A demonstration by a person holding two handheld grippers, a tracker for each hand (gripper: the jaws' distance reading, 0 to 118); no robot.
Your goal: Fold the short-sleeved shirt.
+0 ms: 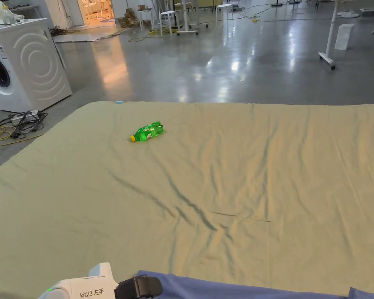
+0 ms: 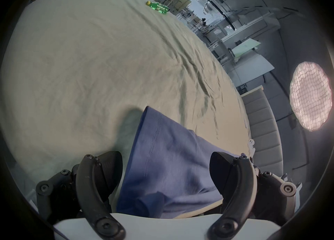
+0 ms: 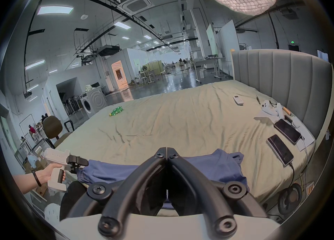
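A blue short-sleeved shirt (image 1: 240, 290) lies along the near edge of the bed, on the beige sheet (image 1: 221, 175). In the left gripper view the shirt's hemmed edge (image 2: 171, 162) runs between the wide-apart jaws of my left gripper (image 2: 165, 160), which is open. In the head view that gripper (image 1: 155, 286) shows at the shirt's left end. The right gripper view shows the left gripper (image 3: 81, 162) held in a hand beside the shirt (image 3: 216, 164). My right gripper (image 3: 166, 149) hangs above the shirt's middle, its jaws pressed together with nothing visible between them.
A green bottle (image 1: 146, 132) lies on its side on the far left of the sheet. Two phones (image 3: 280, 149), a remote (image 3: 238, 99) and small items sit near the padded headboard (image 3: 280, 84). A washing machine (image 1: 22, 66) and cables (image 1: 18, 124) stand beyond the bed.
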